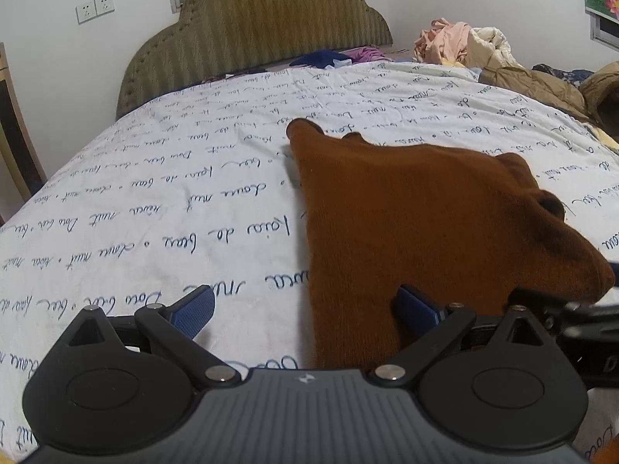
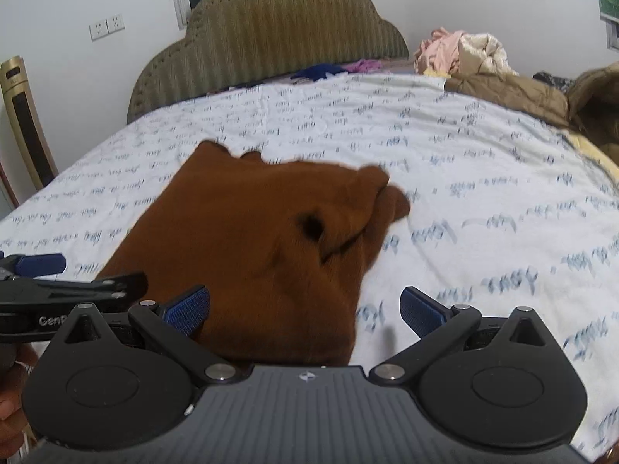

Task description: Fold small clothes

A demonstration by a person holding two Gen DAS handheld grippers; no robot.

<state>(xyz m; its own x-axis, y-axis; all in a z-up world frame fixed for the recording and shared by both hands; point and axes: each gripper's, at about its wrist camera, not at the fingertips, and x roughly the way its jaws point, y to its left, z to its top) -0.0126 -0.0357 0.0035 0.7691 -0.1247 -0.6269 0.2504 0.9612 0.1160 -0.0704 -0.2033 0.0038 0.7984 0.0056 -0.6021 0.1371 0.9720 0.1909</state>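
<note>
Brown garment (image 1: 418,224) folded on bed quilt (image 1: 154,193), both jaws open — clothes pile (image 1: 456,44) beyond headboard (image 1: 255,27).

Home bedroom: padded headboard (image 1: 255,34), script-print bedspread (image 1: 154,201), clothes pile (image 1: 460,44), wall sockets (image 1: 94,8).

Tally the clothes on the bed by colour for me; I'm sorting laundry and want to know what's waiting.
Brown, spread on the bedcover: 1, the brown garment
Pink, in the far pile: 1 bundle, the pink clothes
Cream: 1, the cream quilted piece
Tan: 1, the tan jacket
Dark blue: 1, the blue cloth
Purple: 1, the purple cloth
Total: 6
</note>
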